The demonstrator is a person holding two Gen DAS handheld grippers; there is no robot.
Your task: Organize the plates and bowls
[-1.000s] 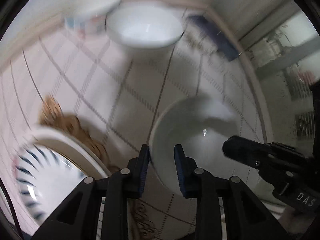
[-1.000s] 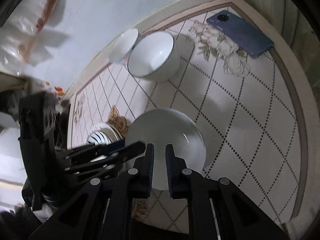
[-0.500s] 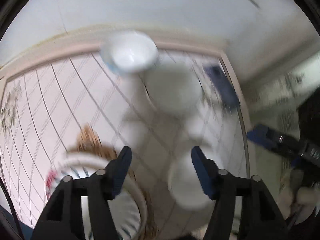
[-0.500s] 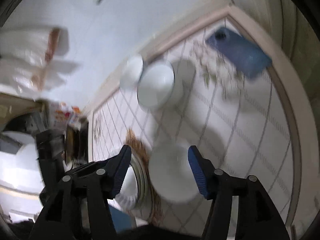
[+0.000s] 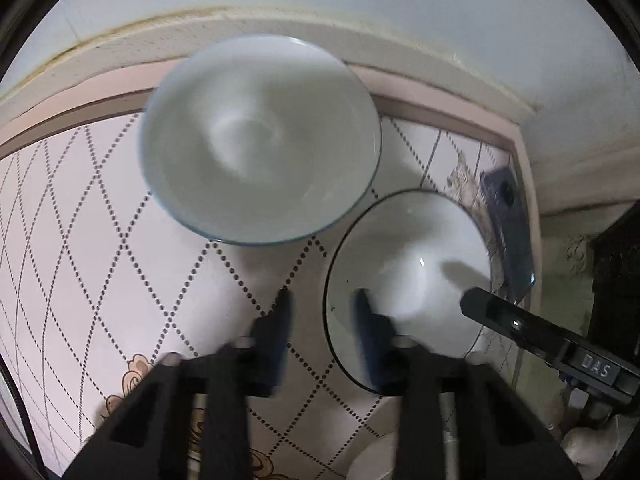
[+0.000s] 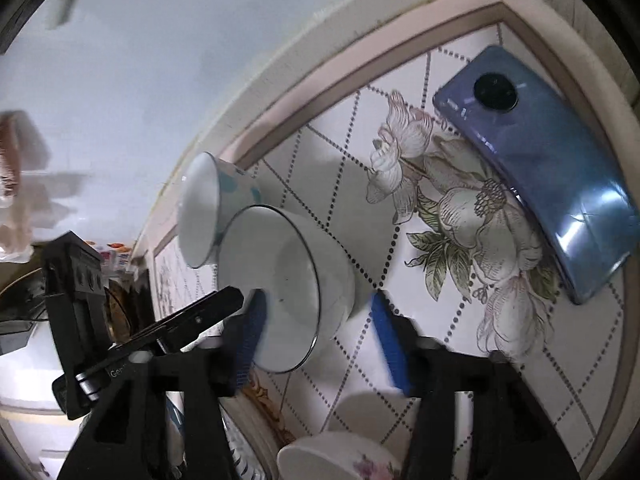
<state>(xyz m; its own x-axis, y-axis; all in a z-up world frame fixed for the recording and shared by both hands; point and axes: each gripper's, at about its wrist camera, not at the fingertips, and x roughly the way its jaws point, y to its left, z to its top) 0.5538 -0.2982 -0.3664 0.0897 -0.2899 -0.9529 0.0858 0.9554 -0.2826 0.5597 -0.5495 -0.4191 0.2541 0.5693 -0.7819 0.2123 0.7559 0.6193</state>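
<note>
Two black handheld tongs with blue pads worked over a white tablecloth [image 5: 120, 240] patterned with dotted diamonds. The landmark was a deep white ceramic bowl with a thin dark rim [image 5: 408, 264]. The left gripper [image 5: 320, 312] straddled that bowl's near rim, one pad outside and one inside, its jaws closing; blur hid whether the pads pressed yet. The right gripper [image 6: 316, 320] bracketed the same bowl [image 6: 288, 280] from the other side, jaws closing but with gaps showing, nothing grasped. Just behind this bowl, towards the wall, sat a wider pale bowl with a blue rim [image 5: 260, 140], seemingly touching it. A blue-grey smartphone [image 6: 540, 184] lay beyond the bowl on a printed flower. This looked like the pick-up step for stacking: the next move probably called for a firm rim pinch, then a lift towards another bowl. At the right-wrist view's bottom edge, a small flowered bowl [image 6: 340, 456] was cut off, and something striped beside it was too hidden to identify
</note>
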